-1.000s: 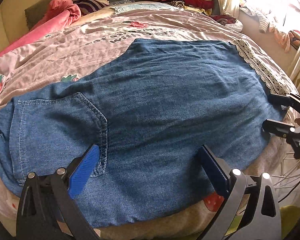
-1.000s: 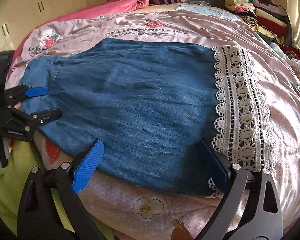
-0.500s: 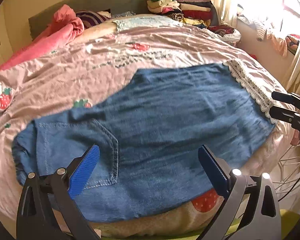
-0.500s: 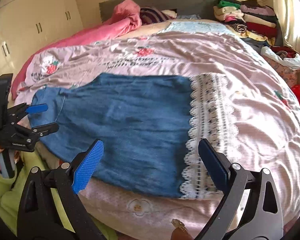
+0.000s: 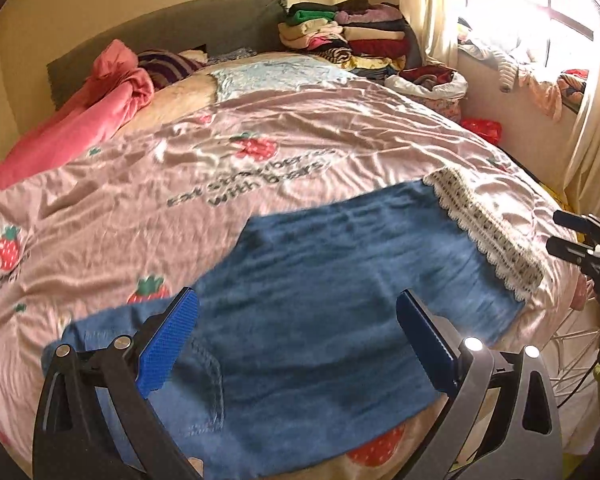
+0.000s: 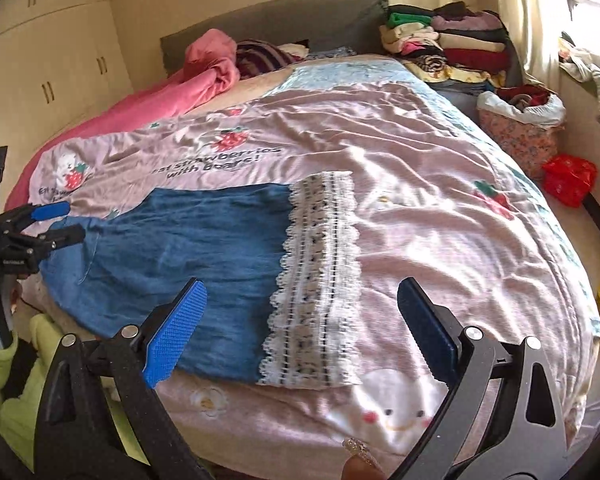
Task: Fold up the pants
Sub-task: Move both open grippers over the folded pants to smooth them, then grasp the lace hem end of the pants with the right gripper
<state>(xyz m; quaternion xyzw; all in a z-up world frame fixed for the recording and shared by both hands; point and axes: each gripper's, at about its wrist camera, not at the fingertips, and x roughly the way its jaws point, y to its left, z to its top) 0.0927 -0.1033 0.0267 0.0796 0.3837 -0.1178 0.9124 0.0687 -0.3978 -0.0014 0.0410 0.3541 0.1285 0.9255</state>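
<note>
Blue denim pants (image 5: 320,300) lie flat near the bed's front edge, folded leg on leg, with a white lace cuff (image 5: 488,232) at the right end and a back pocket at the left. In the right wrist view the pants (image 6: 188,252) and lace cuff (image 6: 316,280) show too. My left gripper (image 5: 296,340) is open and empty, raised above the waist end. My right gripper (image 6: 300,336) is open and empty, raised above the cuff end. Each gripper shows at the edge of the other's view.
The bed has a pink strawberry-print cover (image 5: 260,148). A pink quilt (image 5: 100,104) lies at the far left, folded clothes (image 5: 348,36) are stacked by the headboard, and a laundry basket (image 6: 520,128) and a red bag (image 6: 568,180) sit to the right.
Both grippers have pulled back and up from the pants, which now look smaller and farther off. The pants lie still on the bed.
</note>
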